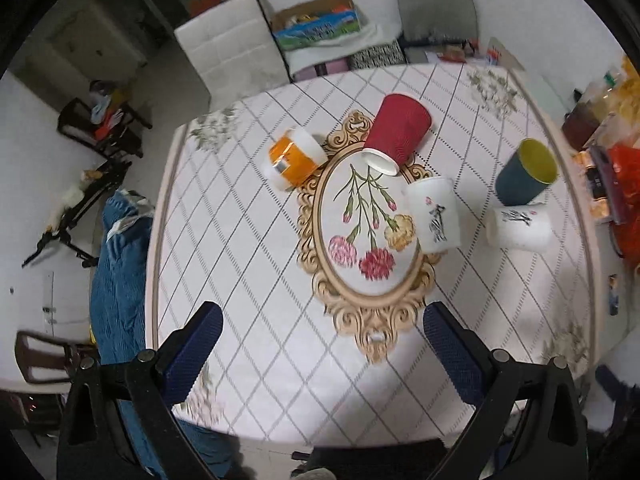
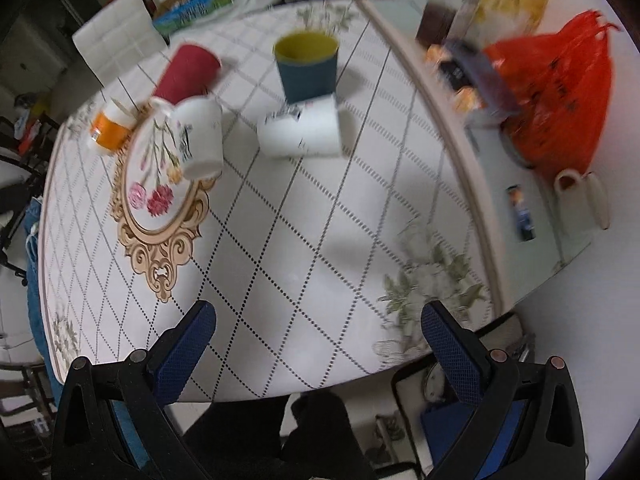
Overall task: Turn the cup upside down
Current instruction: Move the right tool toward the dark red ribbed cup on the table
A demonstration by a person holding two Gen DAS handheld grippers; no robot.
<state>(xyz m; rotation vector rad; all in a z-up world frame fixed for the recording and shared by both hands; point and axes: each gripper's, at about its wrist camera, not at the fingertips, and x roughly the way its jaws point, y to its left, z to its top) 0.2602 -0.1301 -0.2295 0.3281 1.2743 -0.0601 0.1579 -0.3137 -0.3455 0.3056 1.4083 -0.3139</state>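
Five cups sit on the desk (image 1: pixel 248 264): a red cup (image 1: pixel 396 130) and an orange cup (image 1: pixel 294 158) lying on their sides, a teal cup (image 1: pixel 524 174) with its mouth up, leaning on a white cup (image 1: pixel 518 226) lying on its side, and another white cup (image 1: pixel 434 212) mouth down by the flower picture. Two tongs, left tongs (image 1: pixel 322 344) and right tongs (image 2: pixel 318 340), hover wide apart, holding nothing, over the desk's near edge.

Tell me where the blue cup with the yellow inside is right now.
The blue cup stands mouth-up at the far right of the cup group, just behind the white cup and right of the red cup; both wrist views show it.
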